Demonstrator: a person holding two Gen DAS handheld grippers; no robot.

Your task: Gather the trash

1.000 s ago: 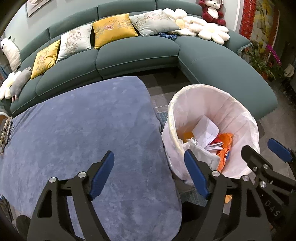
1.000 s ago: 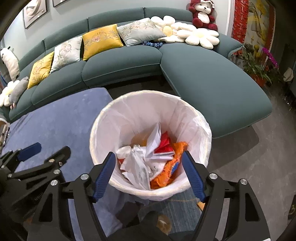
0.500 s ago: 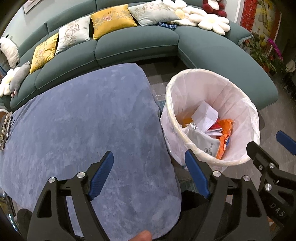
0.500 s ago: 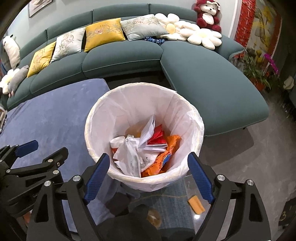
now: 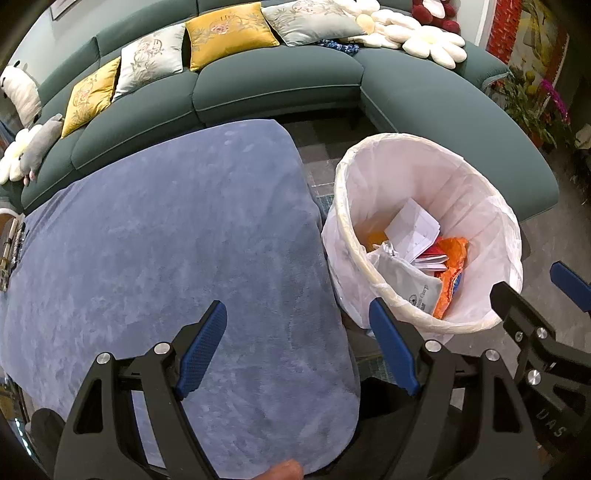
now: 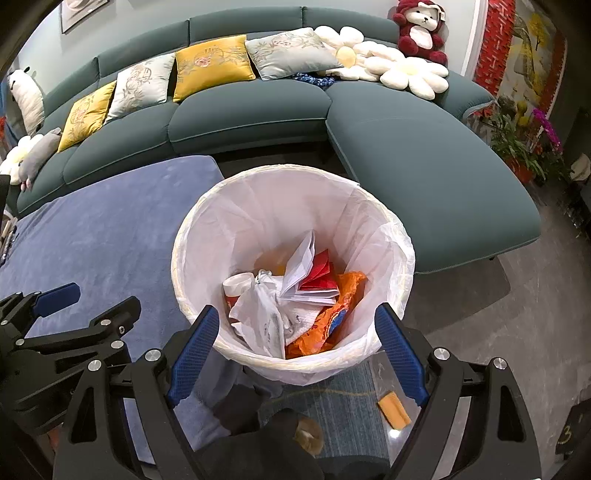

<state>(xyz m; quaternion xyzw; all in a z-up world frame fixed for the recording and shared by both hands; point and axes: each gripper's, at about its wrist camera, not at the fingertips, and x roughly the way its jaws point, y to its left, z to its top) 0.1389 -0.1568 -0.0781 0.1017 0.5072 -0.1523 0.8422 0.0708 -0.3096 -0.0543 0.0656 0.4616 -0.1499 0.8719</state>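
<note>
A round bin with a white liner stands on the floor beside a blue-covered table. It holds trash: a white plastic bag, folded white paper, a red card and an orange wrapper. The bin also shows in the left wrist view. My right gripper is open and empty, just above the bin's near rim. My left gripper is open and empty over the table's near right edge. A small orange piece lies on the floor mat by the bin.
A curved green sofa with yellow and grey cushions runs behind. A red plush bear and flower cushions sit on it. Potted plants stand at the right. Grey floor lies right of the bin.
Both grippers have pulled back and up from the bin, so it sits farther away. Both stay open and empty. The small orange piece on the mat has come into view.
</note>
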